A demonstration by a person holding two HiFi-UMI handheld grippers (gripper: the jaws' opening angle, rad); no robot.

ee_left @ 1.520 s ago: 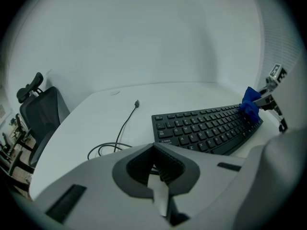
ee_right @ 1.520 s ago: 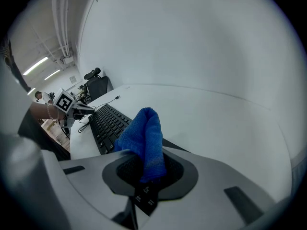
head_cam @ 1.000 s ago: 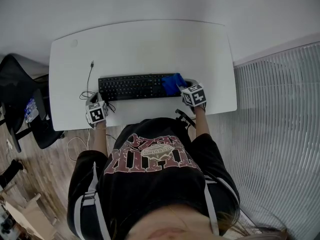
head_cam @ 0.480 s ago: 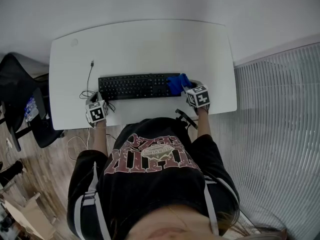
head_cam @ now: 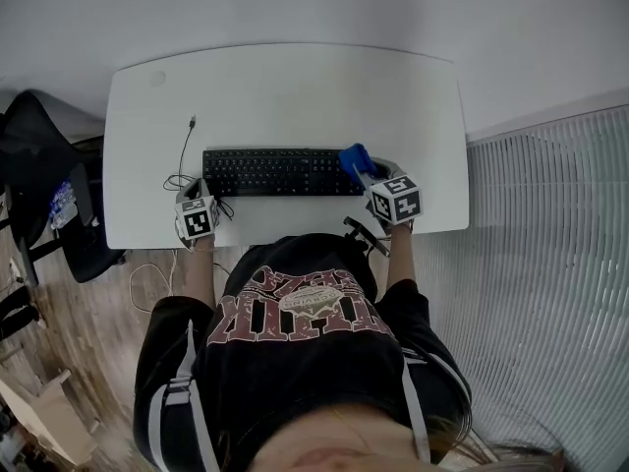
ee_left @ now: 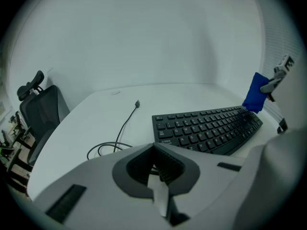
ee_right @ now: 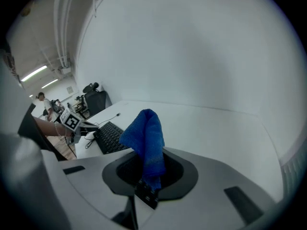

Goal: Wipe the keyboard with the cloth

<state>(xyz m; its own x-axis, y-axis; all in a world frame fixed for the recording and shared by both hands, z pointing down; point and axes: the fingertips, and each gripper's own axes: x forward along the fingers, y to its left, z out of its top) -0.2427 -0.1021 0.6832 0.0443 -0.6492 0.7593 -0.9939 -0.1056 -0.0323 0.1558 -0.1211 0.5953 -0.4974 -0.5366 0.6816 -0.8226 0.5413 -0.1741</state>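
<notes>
The right gripper point(ee_right: 146, 178) has its jaws clamped on the blue cloth point(ee_right: 145, 135), which bunches up out of them at the right end of the black keyboard point(head_cam: 275, 172), at or just above the last keys. The keyboard lies across the middle of the white bench point(head_cam: 295, 87). The left gripper point(ee_left: 156, 169) rests near the keyboard's left end beside a loose cable point(ee_left: 120, 133), its 2 jaws pressed together on nothing. Wiping seems to be at the right edge. The next move likely calls for pressing the cloth onto the keys and sweeping left.
</notes>
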